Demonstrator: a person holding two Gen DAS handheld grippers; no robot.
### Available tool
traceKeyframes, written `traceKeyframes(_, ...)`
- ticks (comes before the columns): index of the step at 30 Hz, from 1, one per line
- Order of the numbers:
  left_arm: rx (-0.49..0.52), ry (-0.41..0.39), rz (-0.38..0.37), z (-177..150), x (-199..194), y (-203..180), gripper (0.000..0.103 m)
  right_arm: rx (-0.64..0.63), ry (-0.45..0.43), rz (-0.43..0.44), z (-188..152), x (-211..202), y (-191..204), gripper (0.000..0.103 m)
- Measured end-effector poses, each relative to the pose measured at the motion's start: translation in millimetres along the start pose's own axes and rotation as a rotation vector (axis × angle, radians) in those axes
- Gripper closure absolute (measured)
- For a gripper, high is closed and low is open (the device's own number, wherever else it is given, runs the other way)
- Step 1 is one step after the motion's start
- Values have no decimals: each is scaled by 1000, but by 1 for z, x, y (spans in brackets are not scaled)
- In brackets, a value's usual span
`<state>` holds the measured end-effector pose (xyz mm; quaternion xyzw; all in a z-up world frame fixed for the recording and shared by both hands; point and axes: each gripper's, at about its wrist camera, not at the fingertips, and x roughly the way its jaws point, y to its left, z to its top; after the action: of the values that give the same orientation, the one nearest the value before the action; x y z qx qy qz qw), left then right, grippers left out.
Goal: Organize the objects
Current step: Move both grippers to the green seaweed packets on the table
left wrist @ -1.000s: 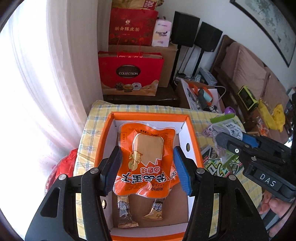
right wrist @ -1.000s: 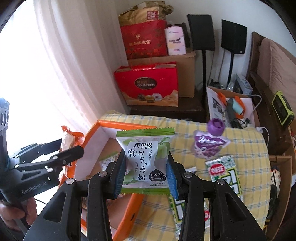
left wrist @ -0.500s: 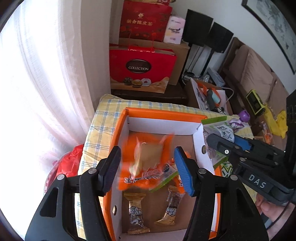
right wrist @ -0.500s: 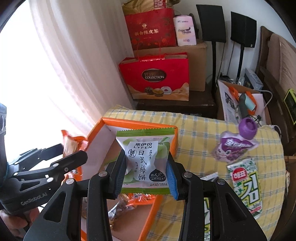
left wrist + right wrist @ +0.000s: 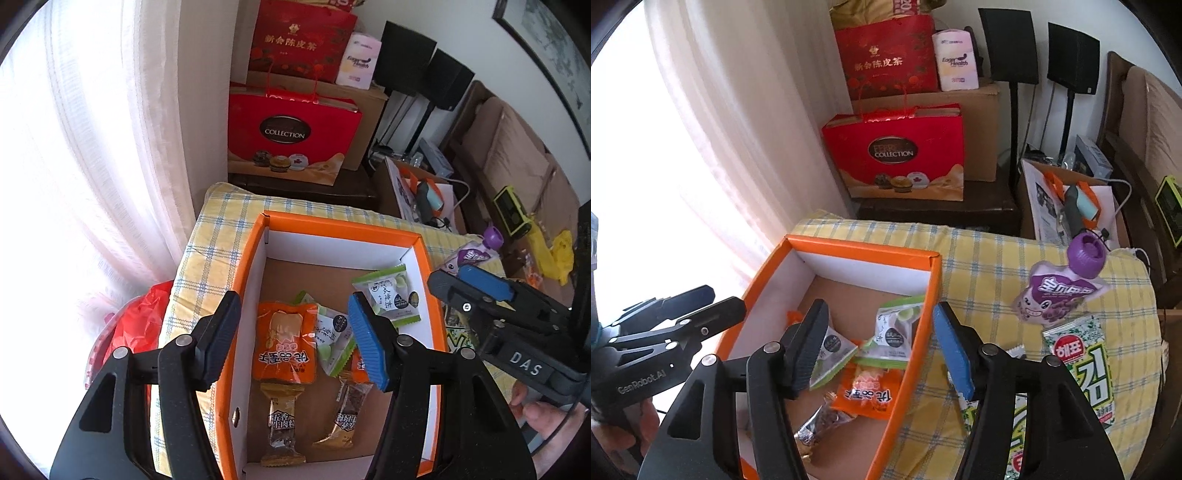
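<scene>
An orange box (image 5: 343, 228) (image 5: 864, 252) sits on a yellow checked cloth. Inside lie an orange snack pack (image 5: 283, 339) (image 5: 868, 391), two green plum-cake packs (image 5: 388, 295) (image 5: 895, 328) and two brown bars (image 5: 282, 421). My left gripper (image 5: 295, 332) is open and empty above the box. My right gripper (image 5: 877, 349) is open and empty over the box's right wall; it also shows in the left wrist view (image 5: 476, 291). A purple drink pouch (image 5: 1060, 291) and green seaweed packs (image 5: 1082, 365) lie on the cloth to the right.
A white curtain (image 5: 92, 147) hangs at the left. Red gift bags (image 5: 897, 155) and a cardboard box (image 5: 979, 110) stand behind the table. A paper bag (image 5: 1063, 199), speakers and a sofa are at the right. A red bag (image 5: 136, 325) lies left of the table.
Both grippers opened. The orange snack pack dropped from the left gripper into the box, and the green plum-cake pack dropped from the right gripper into the box.
</scene>
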<state>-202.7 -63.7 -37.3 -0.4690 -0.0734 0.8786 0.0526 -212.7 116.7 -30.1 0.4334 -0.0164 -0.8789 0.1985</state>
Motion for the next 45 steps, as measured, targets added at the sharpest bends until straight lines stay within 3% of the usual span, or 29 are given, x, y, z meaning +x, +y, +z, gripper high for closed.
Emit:
traceKeyframes(5, -7, -12, -3, -1, -5, -4, 27, -3, -22, -20, 0, -14, -4, 35)
traceKeyframes(13, -9, 6, -19, 1, -3, -8, 18, -26, -21, -106, -7, -27, -18, 6)
traceKeyframes(15, -4, -5, -13, 0, -4, -10, 7, -15, -35, -118, -9, -32, -24, 0)
traceKeyframes(18, 13, -48, -9, -2, -10, -14, 5, -3, -54, -142, -9, -41, -33, 0)
traceKeyframes(19, 18, -55, -6, -3, -11, -16, 0, 0, -59, -147, -9, -44, -36, 0)
traceKeyframes(31, 125, -175, 7, -6, -39, -55, 0, 15, -84, -210, -20, -79, -76, 0)
traceKeyframes(39, 139, -112, -57, -16, -31, -88, 0, 60, -77, -247, -36, -99, -113, 0)
traceKeyframes(45, 148, -82, -55, -24, -23, -108, 0, 88, -77, -264, -49, -111, -136, 0)
